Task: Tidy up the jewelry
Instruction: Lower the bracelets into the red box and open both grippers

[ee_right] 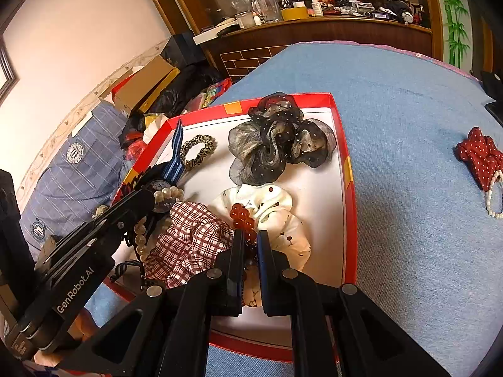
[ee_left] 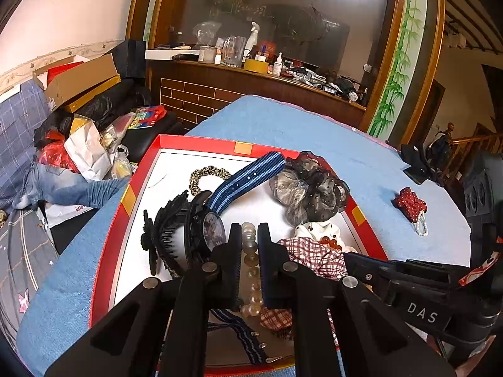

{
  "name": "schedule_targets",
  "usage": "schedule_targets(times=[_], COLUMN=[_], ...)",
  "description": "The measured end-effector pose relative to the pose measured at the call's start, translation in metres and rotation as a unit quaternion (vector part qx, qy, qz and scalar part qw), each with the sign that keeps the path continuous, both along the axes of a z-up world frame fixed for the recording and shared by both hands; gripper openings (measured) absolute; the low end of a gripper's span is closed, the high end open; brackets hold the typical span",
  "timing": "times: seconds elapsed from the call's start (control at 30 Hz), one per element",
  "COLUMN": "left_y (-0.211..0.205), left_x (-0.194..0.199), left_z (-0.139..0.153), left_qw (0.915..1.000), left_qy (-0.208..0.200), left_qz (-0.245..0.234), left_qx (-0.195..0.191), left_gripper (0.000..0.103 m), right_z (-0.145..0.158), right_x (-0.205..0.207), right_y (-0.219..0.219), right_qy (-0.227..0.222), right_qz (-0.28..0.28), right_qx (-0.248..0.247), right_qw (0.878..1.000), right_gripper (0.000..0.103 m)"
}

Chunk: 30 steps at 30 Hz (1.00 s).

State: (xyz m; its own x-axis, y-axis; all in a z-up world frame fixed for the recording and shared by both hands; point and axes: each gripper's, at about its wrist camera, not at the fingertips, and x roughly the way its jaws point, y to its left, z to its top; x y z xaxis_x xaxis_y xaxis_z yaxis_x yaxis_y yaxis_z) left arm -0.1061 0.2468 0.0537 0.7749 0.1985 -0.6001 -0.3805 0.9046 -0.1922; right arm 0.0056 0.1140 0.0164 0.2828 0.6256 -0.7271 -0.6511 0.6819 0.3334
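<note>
Clearly both tools are busy inside the red box (ee_right: pixel 347 169) on the blue-covered worktop (ee_right: pixel 408 110). My left tool (ee_left: pixel 250 231) is clenched on the pearl strand (ee_left: pixel 251 270): smooth, slippery, loose beads, best pinched across the string. My right tool (ee_right: pixel 250 238) is clenched on the amber bead bracelet (ee_right: pixel 242 216), hard and light, resting between the plaid scrunchie (ee_right: pixel 188 242) and cream scrunchie (ee_right: pixel 276 213). Both strands may roll if the grip slackens.

Left gripper (ee_left: pixel 250 235) angled downward, black jaws drawn close with a strand of pearls (ee_left: pixel 251 270) in the narrow gap, right gripper (ee_right: pixel 250 240) tilted steeply down just beside it, jaws nearly together over red beads (ee_right: pixel 243 218).
</note>
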Motion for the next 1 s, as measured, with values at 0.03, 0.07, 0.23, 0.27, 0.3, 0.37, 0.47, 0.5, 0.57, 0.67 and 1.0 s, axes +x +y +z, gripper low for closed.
schedule_targets(times=[0.03, 0.07, 0.23, 0.27, 0.3, 0.37, 0.47, 0.5, 0.57, 0.67, 1.0], left_y=[0.0, 0.0, 0.001, 0.002, 0.002, 0.003, 0.005, 0.007, 0.009, 0.012, 0.01], left_x=[0.001, 0.002, 0.006, 0.008, 0.009, 0.013, 0.019, 0.021, 0.025, 0.029, 0.025], left_z=[-0.001, -0.001, -0.003, -0.004, -0.004, -0.006, -0.009, -0.01, -0.013, -0.017, -0.012], left_qw=[1.0, 1.0, 0.9999, 0.9999, 0.9998, 0.9997, 0.9996, 0.9995, 0.9993, 0.9991, 0.9997], left_qy=[0.002, 0.003, 0.011, 0.014, 0.017, 0.022, 0.027, 0.03, 0.034, 0.038, 0.021], left_qz=[-0.001, -0.001, -0.002, -0.002, -0.003, -0.004, -0.003, -0.002, 0.0, 0.003, 0.011], left_qx=[-0.001, -0.001, -0.007, -0.008, -0.01, -0.013, -0.012, -0.014, -0.016, -0.018, -0.007], left_gripper=[0.009, 0.009, 0.009, 0.009, 0.009, 0.009, 0.009, 0.009, 0.009, 0.009, 0.029], right_z=[-0.001, -0.002, -0.005, -0.005, -0.006, -0.007, -0.008, -0.008, -0.01, -0.012, -0.001], right_x=[0.0, 0.0, 0.001, 0.001, 0.001, 0.002, 0.007, 0.009, 0.015, 0.023, 0.024], right_y=[0.0, 0.001, 0.004, 0.006, 0.008, 0.011, 0.015, 0.015, 0.019, 0.022, 0.009], right_qy=[0.0, 0.001, 0.001, 0.001, 0.0, -0.002, -0.003, -0.002, -0.003, -0.003, -0.014], right_qz=[0.0, -0.001, -0.002, -0.001, -0.001, -0.001, -0.003, -0.005, -0.008, -0.013, -0.016], right_qx=[-0.001, -0.003, -0.012, -0.014, -0.016, -0.02, -0.024, -0.025, -0.029, -0.032, -0.008], right_qw=[1.0, 1.0, 1.0, 1.0, 1.0, 1.0, 1.0, 1.0, 1.0, 0.999, 1.0], right_gripper=[0.009, 0.009, 0.009, 0.009, 0.009, 0.009, 0.009, 0.009, 0.009, 0.009, 0.01])
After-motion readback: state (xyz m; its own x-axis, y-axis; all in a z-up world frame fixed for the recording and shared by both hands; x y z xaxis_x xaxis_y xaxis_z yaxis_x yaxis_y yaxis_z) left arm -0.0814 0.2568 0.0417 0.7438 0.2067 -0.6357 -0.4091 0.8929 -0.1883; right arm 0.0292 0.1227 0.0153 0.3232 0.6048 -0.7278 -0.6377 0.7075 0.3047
